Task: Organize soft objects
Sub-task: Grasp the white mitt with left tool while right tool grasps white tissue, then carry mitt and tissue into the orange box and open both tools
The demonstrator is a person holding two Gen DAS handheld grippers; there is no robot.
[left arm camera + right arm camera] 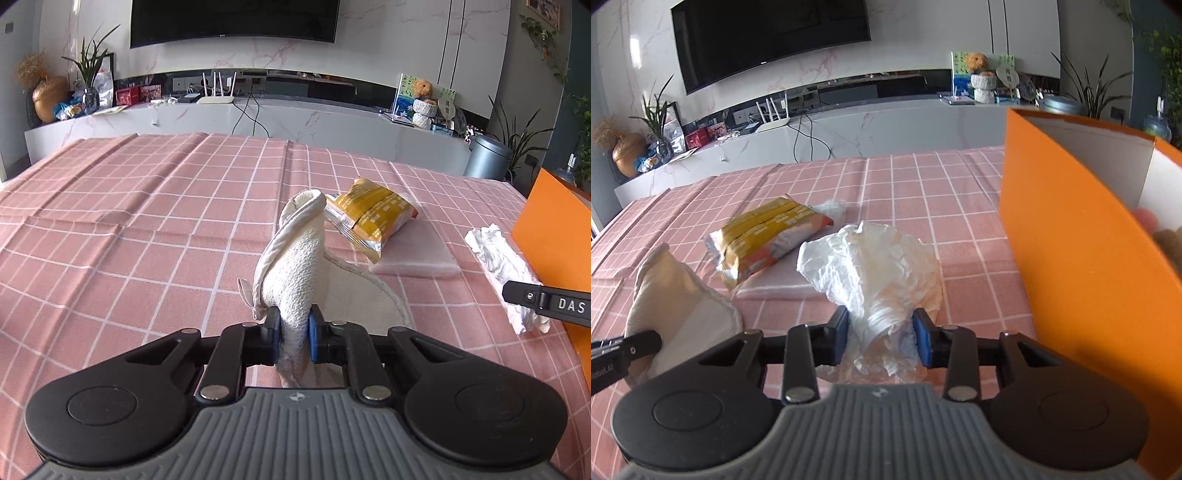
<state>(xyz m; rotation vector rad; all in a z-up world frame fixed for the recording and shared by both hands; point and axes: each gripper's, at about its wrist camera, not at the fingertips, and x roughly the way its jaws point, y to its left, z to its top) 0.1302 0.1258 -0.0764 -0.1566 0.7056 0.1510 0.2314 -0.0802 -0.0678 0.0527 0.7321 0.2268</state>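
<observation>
My left gripper (291, 330) is clenched on a limp terry slipper (295, 266), while my right gripper (881, 332) pinches crumpled white plastic wrap (875, 266) beside the orange box (1071, 229). Both look feather-light and floppy. A grip at the bunched middle seems safest, since loose ends could sag.

Each camera sits just behind its own tongs and looks forward and downward along them over the pink checked tabletop (147, 206) toward the far wall with the dark screen (232, 20). The left view sits further left, close above the cloth; the right view sits beside the orange box (1071, 258). Both share the yellow snack packet (373, 216), the white foam pad (417, 254) under it, and the marble ledge (886, 125).
</observation>
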